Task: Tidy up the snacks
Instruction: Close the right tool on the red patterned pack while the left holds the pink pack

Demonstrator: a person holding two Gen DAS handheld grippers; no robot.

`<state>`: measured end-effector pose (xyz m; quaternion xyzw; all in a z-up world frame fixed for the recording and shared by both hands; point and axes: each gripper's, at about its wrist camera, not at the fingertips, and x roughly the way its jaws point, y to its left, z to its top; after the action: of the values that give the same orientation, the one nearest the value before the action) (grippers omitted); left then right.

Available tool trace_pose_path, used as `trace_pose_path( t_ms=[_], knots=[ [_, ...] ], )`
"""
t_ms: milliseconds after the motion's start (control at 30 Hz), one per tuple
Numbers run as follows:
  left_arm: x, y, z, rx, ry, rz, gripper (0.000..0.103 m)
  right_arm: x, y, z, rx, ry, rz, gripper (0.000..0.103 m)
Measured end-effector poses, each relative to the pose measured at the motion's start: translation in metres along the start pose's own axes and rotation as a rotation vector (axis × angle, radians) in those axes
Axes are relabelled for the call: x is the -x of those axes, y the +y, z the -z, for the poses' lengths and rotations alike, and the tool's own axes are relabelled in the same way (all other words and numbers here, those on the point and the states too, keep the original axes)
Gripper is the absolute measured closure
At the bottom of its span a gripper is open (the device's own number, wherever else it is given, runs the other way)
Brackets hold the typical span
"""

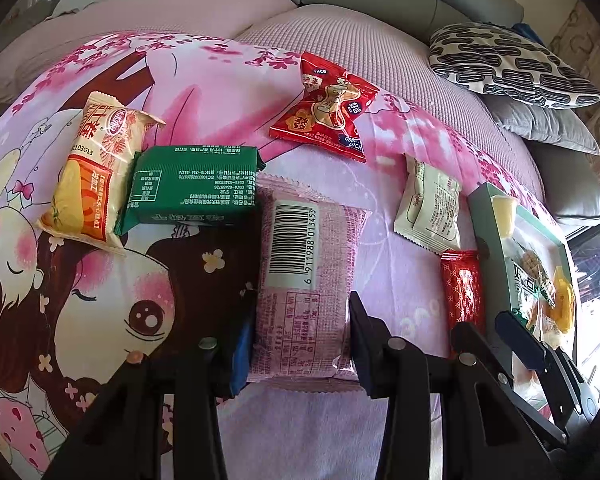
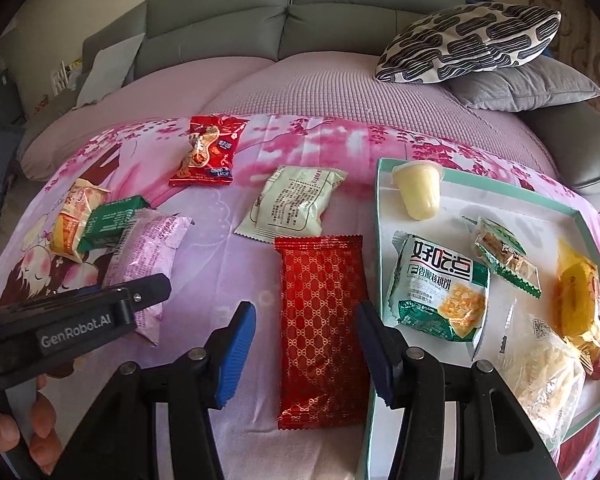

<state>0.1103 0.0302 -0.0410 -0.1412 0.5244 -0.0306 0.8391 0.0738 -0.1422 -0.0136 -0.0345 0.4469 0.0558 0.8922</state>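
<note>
A pink packet (image 1: 300, 280) with a barcode lies on the cartoon-print sheet, and my left gripper (image 1: 300, 328) is shut on its sides. In the right wrist view a red packet with a gold pattern (image 2: 320, 320) lies flat between the blue pads of my right gripper (image 2: 306, 344). That gripper is open, with a gap showing at the left pad. To the right of it stands a white tray with a teal rim (image 2: 384, 208). The tray holds a jelly cup (image 2: 418, 190), a green-and-white biscuit packet (image 2: 440, 280) and several other snacks.
Loose on the sheet are a red peanut packet (image 2: 208, 152), a cream packet (image 2: 292, 204), a green packet (image 1: 192, 184) and a yellow-orange packet (image 1: 96, 176). A grey sofa back and a patterned cushion (image 2: 472, 40) lie beyond. A person's hand (image 2: 40, 420) shows at lower left.
</note>
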Motion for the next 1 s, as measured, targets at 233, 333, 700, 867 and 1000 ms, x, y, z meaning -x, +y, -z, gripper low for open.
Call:
trace_pose_path(
  t_ms=[233,333,700,867,1000],
  knots=[
    [0.000,0.000,0.001,0.002,0.002,0.000,0.059,-0.003,0.005,0.000,0.018,0.004,0.021,0.048],
    [0.001,-0.001,0.001,0.004,0.003,-0.002,0.059,-0.005,0.012,0.000,0.040,0.013,0.029,0.048],
    [0.004,0.002,0.001,0.017,0.012,0.011,0.059,-0.019,0.011,-0.005,-0.011,-0.007,0.048,0.047],
    [0.004,0.005,0.001,0.025,0.016,0.022,0.059,-0.026,0.016,-0.010,0.001,-0.022,0.090,0.045],
    [0.004,0.008,0.001,0.037,0.020,0.043,0.059,-0.033,0.019,-0.018,0.026,0.002,0.111,0.045]
  ],
)
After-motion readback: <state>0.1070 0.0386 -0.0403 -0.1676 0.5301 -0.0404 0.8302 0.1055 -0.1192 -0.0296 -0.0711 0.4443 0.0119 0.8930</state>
